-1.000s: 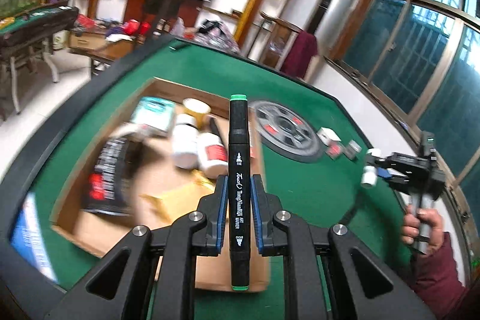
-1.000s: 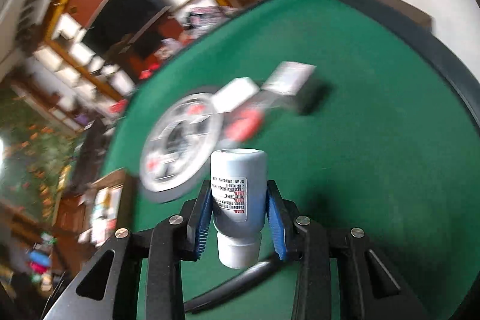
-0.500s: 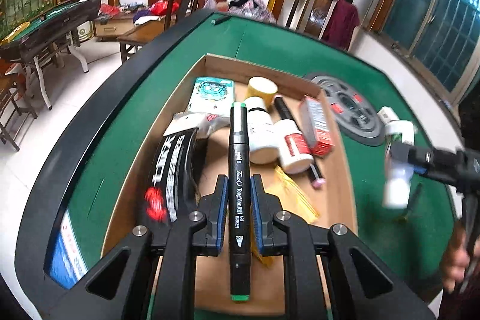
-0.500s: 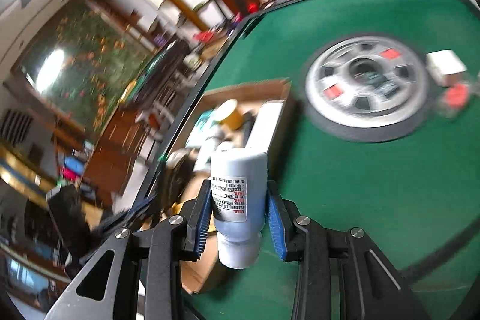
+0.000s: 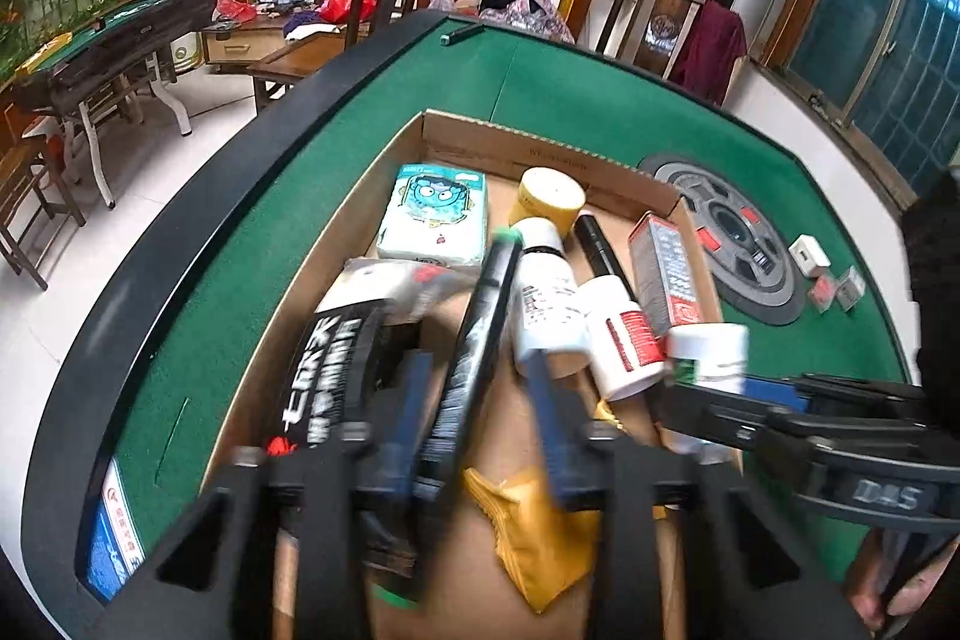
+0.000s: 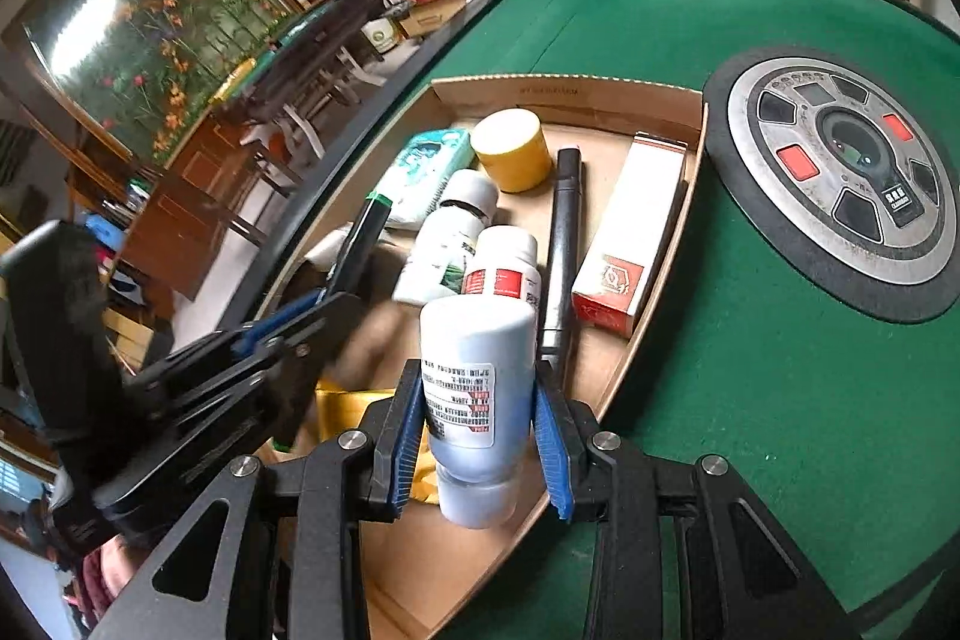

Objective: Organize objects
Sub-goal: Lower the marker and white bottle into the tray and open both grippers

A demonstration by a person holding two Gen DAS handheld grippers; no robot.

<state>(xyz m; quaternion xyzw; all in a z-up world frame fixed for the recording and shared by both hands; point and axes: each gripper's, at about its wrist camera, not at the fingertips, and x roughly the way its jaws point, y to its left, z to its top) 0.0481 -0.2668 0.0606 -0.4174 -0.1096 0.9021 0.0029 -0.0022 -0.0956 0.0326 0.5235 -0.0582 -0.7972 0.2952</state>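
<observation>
My left tongs [image 5: 477, 418] are opening, the marker [image 5: 474, 358] apparently tipping loose over the cardboard box [image 5: 600, 166]; right tongs [image 6: 480, 451] clench the grey bottle [image 6: 477, 370]. Crowded together, they could collide.

A green felt-topped table [image 5: 570, 94] with a black raised rim carried a shallow brown cardboard box [image 5: 534, 148]. Just beside the box lay a round grey-and-black disc with red buttons [image 6: 840, 166]. Past the disc in the left wrist view sat a small white cube [image 5: 808, 255] and two small clear cases [image 5: 837, 289].
</observation>
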